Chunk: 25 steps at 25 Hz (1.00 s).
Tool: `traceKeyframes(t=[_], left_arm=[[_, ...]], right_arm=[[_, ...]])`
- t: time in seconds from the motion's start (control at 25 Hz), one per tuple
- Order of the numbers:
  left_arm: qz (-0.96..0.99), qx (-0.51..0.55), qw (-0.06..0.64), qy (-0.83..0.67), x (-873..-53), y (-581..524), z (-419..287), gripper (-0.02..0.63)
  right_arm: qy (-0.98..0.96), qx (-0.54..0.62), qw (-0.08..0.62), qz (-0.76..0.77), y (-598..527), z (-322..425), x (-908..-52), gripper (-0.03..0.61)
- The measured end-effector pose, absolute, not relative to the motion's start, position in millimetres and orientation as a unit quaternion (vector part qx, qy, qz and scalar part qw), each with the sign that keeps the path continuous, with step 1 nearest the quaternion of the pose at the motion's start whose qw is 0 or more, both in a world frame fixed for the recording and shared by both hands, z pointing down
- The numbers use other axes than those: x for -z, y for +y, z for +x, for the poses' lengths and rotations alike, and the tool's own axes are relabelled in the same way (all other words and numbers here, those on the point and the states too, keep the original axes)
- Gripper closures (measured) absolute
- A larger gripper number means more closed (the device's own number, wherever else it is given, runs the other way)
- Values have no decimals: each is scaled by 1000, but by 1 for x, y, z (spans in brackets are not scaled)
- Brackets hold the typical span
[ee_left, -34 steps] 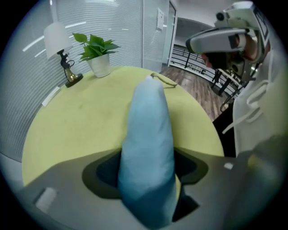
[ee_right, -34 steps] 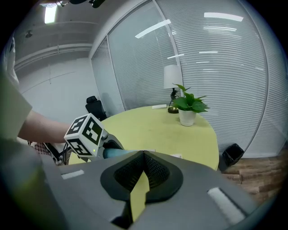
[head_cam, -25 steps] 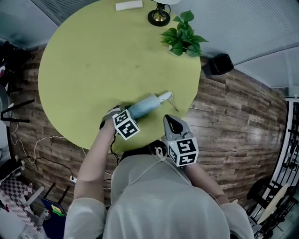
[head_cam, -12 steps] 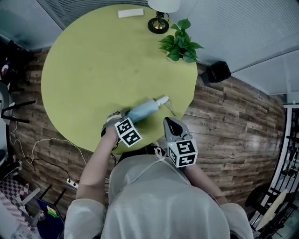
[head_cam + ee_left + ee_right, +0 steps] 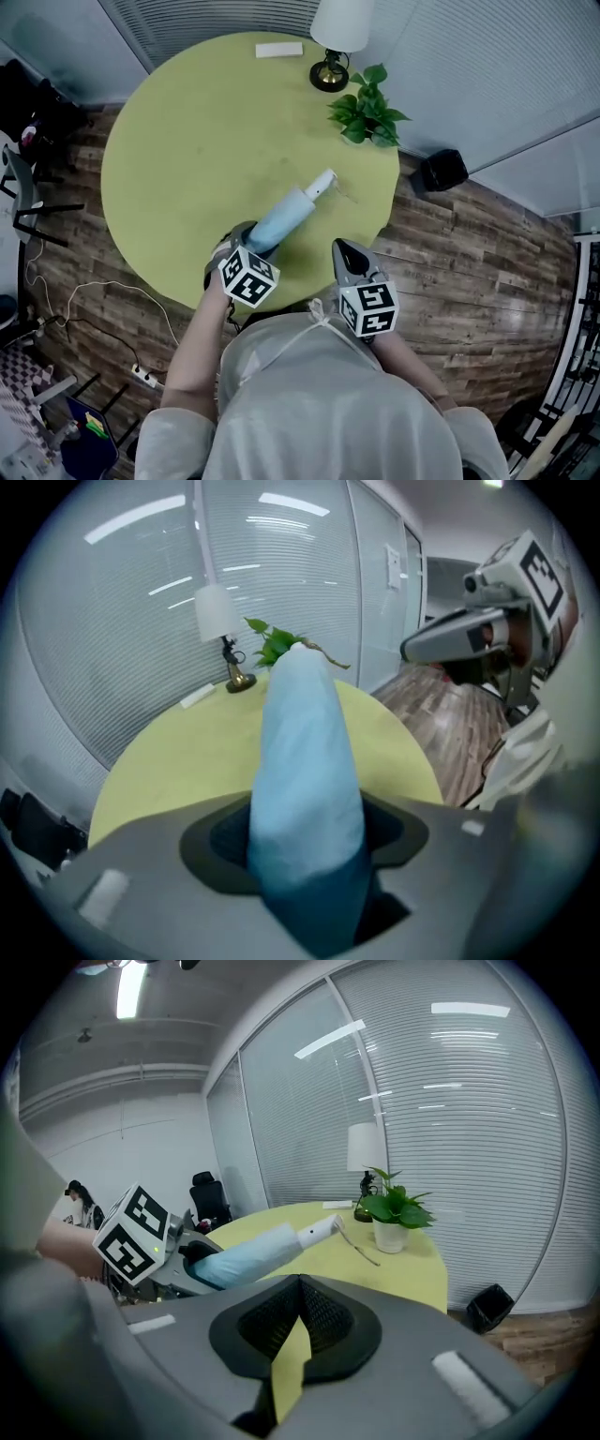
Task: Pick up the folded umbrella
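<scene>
One umbrella (image 5: 281, 217), one lamp (image 5: 336, 33), one plant (image 5: 366, 114) (potted), two tools (image 5: 244, 240) (image 5: 341, 251).

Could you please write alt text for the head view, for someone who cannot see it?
The left claw grips a blue folded umbrella by one end over a round yellow table; the right claw is shut beside it. A lamp and potted plant stand at its far edge.

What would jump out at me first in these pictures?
A light-blue folded umbrella, clamped in the left gripper and tilted up over a round yellow-green table. At the table's far edge stand a white lamp and a potted plant; the right gripper hangs empty.
</scene>
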State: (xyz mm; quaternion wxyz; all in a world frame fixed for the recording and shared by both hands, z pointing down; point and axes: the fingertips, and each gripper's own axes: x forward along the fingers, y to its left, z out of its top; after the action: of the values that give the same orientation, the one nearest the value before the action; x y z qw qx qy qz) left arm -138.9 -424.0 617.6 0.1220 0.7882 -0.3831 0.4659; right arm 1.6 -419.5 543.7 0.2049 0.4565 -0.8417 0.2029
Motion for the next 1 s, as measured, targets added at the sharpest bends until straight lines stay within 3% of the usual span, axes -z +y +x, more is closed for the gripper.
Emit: traceKeyframes(t=[0.6,1.0], left_arm=[[788,-187,111,-576,-464,-436,-174,328],[734,-53,52,-675,-391,-414,-205,327]], right_arm=[[-884,-119,162,422,-446,-37,-470,578],[-893,-76,126,425,-442,-48,-432,578]])
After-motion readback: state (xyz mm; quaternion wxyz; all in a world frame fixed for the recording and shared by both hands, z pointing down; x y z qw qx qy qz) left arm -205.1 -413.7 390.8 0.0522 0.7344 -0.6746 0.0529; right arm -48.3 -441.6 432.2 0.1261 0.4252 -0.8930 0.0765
